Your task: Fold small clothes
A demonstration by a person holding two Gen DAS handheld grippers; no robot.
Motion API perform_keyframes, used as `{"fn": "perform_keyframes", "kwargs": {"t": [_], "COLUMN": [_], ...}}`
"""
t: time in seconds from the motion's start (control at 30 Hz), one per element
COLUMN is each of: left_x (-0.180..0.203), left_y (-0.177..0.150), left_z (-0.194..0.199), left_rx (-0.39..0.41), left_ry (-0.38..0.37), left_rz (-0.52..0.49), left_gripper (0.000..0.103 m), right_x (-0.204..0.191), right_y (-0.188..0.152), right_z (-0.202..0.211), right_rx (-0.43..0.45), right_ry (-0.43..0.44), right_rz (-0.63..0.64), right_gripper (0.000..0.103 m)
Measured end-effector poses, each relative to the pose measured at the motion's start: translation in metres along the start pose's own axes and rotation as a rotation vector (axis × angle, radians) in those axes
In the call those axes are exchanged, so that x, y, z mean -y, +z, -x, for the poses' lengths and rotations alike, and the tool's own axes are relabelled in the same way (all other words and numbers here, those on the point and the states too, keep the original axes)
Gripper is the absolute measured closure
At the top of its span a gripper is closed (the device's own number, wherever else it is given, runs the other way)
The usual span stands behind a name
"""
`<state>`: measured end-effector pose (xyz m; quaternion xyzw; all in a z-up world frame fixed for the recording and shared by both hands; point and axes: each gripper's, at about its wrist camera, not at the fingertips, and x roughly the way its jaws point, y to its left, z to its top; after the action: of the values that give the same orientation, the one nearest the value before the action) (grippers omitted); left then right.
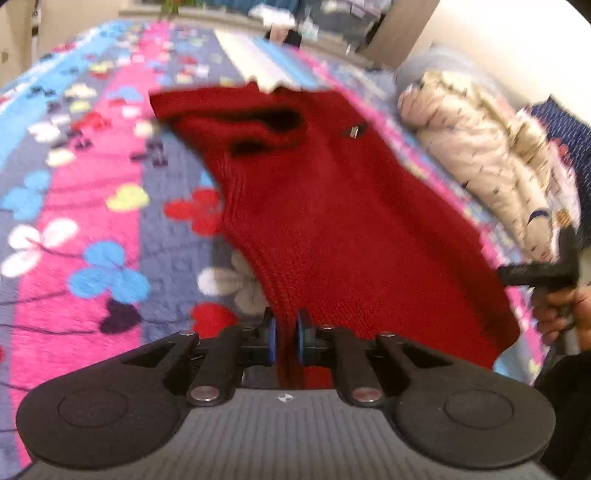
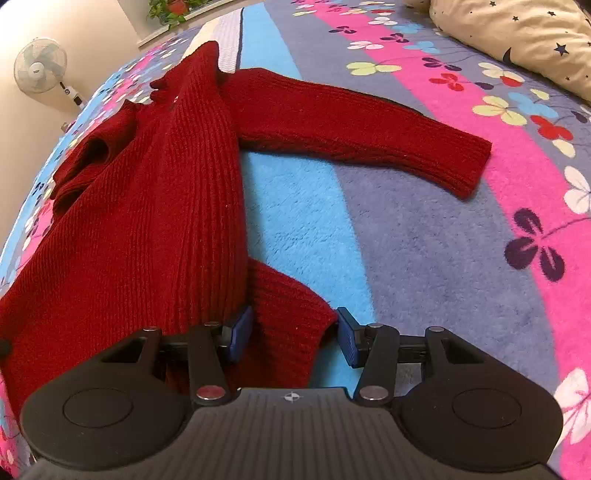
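Observation:
A dark red knit sweater (image 2: 155, 192) lies on the flowered blanket (image 2: 424, 251), one sleeve (image 2: 369, 129) stretched out to the right. My left gripper (image 1: 286, 339) is shut on the sweater's (image 1: 332, 206) ribbed hem, a fold of knit pinched between the blue pads (image 1: 271, 341). My right gripper (image 2: 291, 336) stands open over the other hem corner; the knit lies between its blue pads (image 2: 347, 341), close to them but not squeezed. The left wrist view is blurred.
A beige star-print quilt (image 1: 480, 158) is bunched at the bed's right side, also seen as quilt (image 2: 517, 33). A person's hand (image 1: 565, 314) holds the other gripper's handle at the right edge. A standing fan (image 2: 40, 66) and a potted plant (image 2: 173, 9) stand beyond the bed.

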<state>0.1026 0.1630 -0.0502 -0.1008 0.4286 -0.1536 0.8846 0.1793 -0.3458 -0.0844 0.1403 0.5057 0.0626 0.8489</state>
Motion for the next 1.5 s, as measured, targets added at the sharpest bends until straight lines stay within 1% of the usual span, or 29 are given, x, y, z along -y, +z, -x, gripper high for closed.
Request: {"fn": "perform_keyframes", "kwargs": {"t": [0.07, 0.17, 0.2, 0.23, 0.27, 0.33, 0.4, 0.47, 0.6, 0.63, 0.67, 0.7, 0.73, 0.77, 0.83, 0.87, 0.9, 0.93, 0.97, 1.0, 1.03, 1.07, 1.13, 1.2, 1.3, 1.33, 1.37, 1.43, 1.5], "left_x": [-0.006, -0.041, -0.054, -0.063, -0.070, -0.077, -0.073, -0.073, -0.069, -0.068, -0.064, -0.063, -0.066, -0.070, -0.081, -0.087, -0.090, -0.091, -0.091, -0.089, -0.087, -0.084, -0.077, -0.071, -0.062, -0.057, -0.052, -0.048, -0.049], "left_y": [0.002, -0.001, -0.005, -0.010, -0.015, -0.024, -0.026, -0.025, -0.028, -0.030, -0.035, -0.036, -0.039, -0.041, -0.045, -0.047, -0.046, -0.044, -0.042, -0.041, -0.041, -0.041, -0.041, -0.044, -0.050, -0.053, -0.053, -0.054, -0.053], "left_z": [0.023, 0.057, 0.062, 0.065, 0.064, 0.060, 0.061, 0.066, 0.072, 0.072, 0.072, 0.071, 0.067, 0.063, 0.055, 0.055, 0.058, 0.063, 0.067, 0.069, 0.070, 0.069, 0.062, 0.050, 0.032, 0.031, 0.033, 0.042, 0.067], "left_rx": [0.059, 0.114, 0.103, 0.078, 0.045, -0.018, -0.021, -0.007, -0.018, -0.027, -0.037, -0.056, -0.074, -0.098, -0.162, -0.179, -0.166, -0.141, -0.117, -0.100, -0.096, -0.100, -0.126, -0.180, -0.250, -0.247, -0.246, -0.225, -0.149], "left_ry": [0.030, 0.110, 0.153, 0.196, 0.219, 0.218, 0.227, 0.208, 0.166, 0.163, 0.175, 0.202, 0.231, 0.271, 0.377, 0.378, 0.337, 0.292, 0.246, 0.202, 0.173, 0.153, 0.146, 0.163, 0.220, 0.236, 0.225, 0.201, 0.140], "left_rz": [0.023, 0.166, 0.203, 0.218, 0.229, 0.241, 0.205, 0.215, 0.219, 0.201, 0.178, 0.158, 0.149, 0.144, 0.144, 0.166, 0.199, 0.225, 0.246, 0.262, 0.270, 0.270, 0.252, 0.233, 0.162, 0.127, 0.100, 0.093, 0.131], "left_gripper": [0.093, 0.093, 0.093, 0.093, 0.093, 0.093, 0.093, 0.093, 0.093, 0.093, 0.093, 0.095, 0.095, 0.103, 0.103, 0.103, 0.101, 0.095, 0.083, 0.069, 0.051, 0.044, 0.044, 0.044, 0.047, 0.057, 0.090, 0.091, 0.092], "right_x": [-0.002, -0.010, -0.012, -0.016, -0.019, -0.031, -0.036, -0.030, 0.001, 0.004, 0.008, 0.014, 0.019, 0.019, 0.003, -0.002, -0.003, 0.000, 0.006, 0.011, 0.018, 0.023, 0.025, 0.023, 0.003, -0.002, -0.013, -0.016, -0.002], "right_y": [-0.002, -0.009, -0.012, -0.015, -0.018, -0.025, -0.028, -0.024, -0.019, -0.025, -0.030, -0.036, -0.041, -0.047, -0.062, -0.068, -0.070, -0.068, -0.064, -0.059, -0.052, -0.044, -0.037, -0.029, -0.041, -0.043, -0.046, -0.045, -0.038], "right_z": [0.002, 0.005, 0.005, 0.005, 0.006, 0.010, 0.018, 0.032, 0.095, 0.106, 0.111, 0.111, 0.104, 0.096, 0.078, 0.072, 0.068, 0.068, 0.070, 0.072, 0.073, 0.073, 0.069, 0.054, 0.030, 0.024, 0.026, 0.040, 0.076], "right_rx": [-0.003, -0.014, -0.024, -0.035, -0.045, -0.044, -0.022, 0.033, 0.270, 0.298, 0.289, 0.233, 0.152, 0.070, -0.057, -0.082, -0.079, -0.055, -0.025, 0.007, 0.036, 0.060, 0.086, 0.075, -0.016, -0.045, -0.039, 0.004, 0.134], "right_ry": [0.010, 0.046, 0.066, 0.088, 0.109, 0.146, 0.161, 0.142, 0.165, 0.159, 0.153, 0.146, 0.144, 0.146, 0.121, 0.094, 0.063, 0.043, 0.027, 0.017, 0.017, 0.025, 0.040, 0.042, 0.000, -0.006, -0.007, 0.018, 0.097], "right_rz": [0.019, 0.064, 0.079, 0.103, 0.130, 0.216, 0.264, 0.243, 0.069, 0.058, 0.052, 0.038, 0.028, 0.049, 0.216, 0.280, 0.313, 0.311, 0.282, 0.246, 0.208, 0.168, 0.119, 0.118, 0.191, 0.226, 0.265, 0.274, 0.160], "right_gripper": [0.051, 0.051, 0.054, 0.063, 0.078, 0.083, 0.085, 0.086, 0.089, 0.089, 0.089, 0.089, 0.089, 0.088, 0.085, 0.085, 0.081, 0.067, 0.053, 0.050, 0.049, 0.049, 0.049, 0.049, 0.050, 0.062, 0.090, 0.096, 0.097]}}
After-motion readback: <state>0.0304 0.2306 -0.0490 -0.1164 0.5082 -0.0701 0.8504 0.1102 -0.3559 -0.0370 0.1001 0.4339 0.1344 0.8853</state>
